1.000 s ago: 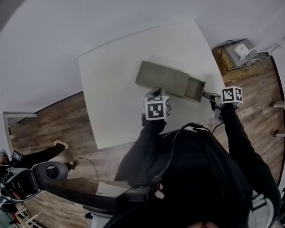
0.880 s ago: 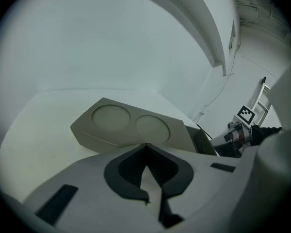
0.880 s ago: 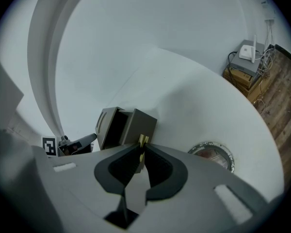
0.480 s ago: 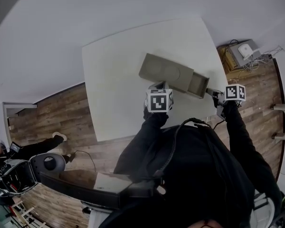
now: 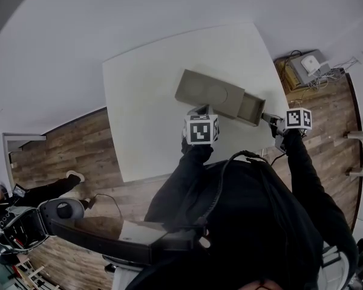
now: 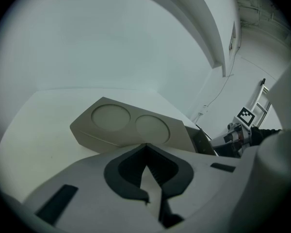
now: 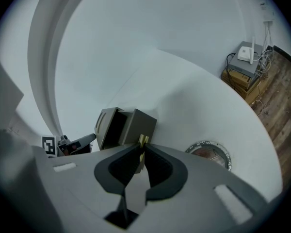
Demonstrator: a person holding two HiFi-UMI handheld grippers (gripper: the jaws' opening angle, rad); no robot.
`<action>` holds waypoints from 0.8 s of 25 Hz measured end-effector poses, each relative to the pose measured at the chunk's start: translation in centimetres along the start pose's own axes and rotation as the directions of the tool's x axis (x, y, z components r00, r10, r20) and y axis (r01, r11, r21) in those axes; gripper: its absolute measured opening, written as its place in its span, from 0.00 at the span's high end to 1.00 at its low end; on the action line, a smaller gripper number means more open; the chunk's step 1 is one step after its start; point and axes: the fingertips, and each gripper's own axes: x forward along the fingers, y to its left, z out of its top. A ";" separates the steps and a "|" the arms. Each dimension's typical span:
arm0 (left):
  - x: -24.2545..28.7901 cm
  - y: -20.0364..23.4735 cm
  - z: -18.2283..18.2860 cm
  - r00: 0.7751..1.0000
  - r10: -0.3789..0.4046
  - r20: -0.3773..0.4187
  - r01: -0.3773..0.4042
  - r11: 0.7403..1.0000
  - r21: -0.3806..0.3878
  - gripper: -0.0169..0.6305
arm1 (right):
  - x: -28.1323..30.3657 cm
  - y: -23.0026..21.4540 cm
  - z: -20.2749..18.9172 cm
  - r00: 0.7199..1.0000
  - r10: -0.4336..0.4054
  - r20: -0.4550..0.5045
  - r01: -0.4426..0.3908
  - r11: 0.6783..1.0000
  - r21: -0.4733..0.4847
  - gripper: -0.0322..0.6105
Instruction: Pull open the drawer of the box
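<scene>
Head view: we record one grey box (image 5: 213,93) on a white table (image 5: 142,107), with its one drawer (image 5: 251,110) standing partly out at the right end. Two grippers are present, and each carries a cube with black-and-white square markers. The left gripper (image 5: 201,110) sits just beside the box's near long side, and the right gripper (image 5: 268,119) is at the drawer front. Left gripper view: the jaws are closed together with nothing between them and point at the box, whose top shows two round recesses (image 6: 110,117). We cannot tell whether the tips touch the box. Right gripper view: the jaws are clamped on the one small brass-coloured handle (image 7: 142,141) on the drawer front. One round metal-rimmed fitting (image 7: 209,153) is set in the table nearby.
</scene>
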 end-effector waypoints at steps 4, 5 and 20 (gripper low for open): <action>0.0 0.0 0.2 1.000 -0.003 0.003 0.003 1.000 0.002 0.98 | -0.1 -0.1 0.1 1.000 0.000 0.009 0.000 1.000 -0.001 0.91; 0.0 0.1 0.1 1.000 -0.003 0.004 0.003 1.000 0.001 0.98 | -0.1 -0.1 0.0 1.000 0.001 0.011 -0.001 1.000 -0.001 0.91; 0.0 0.1 0.3 1.000 -0.004 0.003 0.004 1.000 0.000 0.98 | -0.6 -0.4 0.0 1.000 0.008 0.019 -0.009 1.000 0.018 0.91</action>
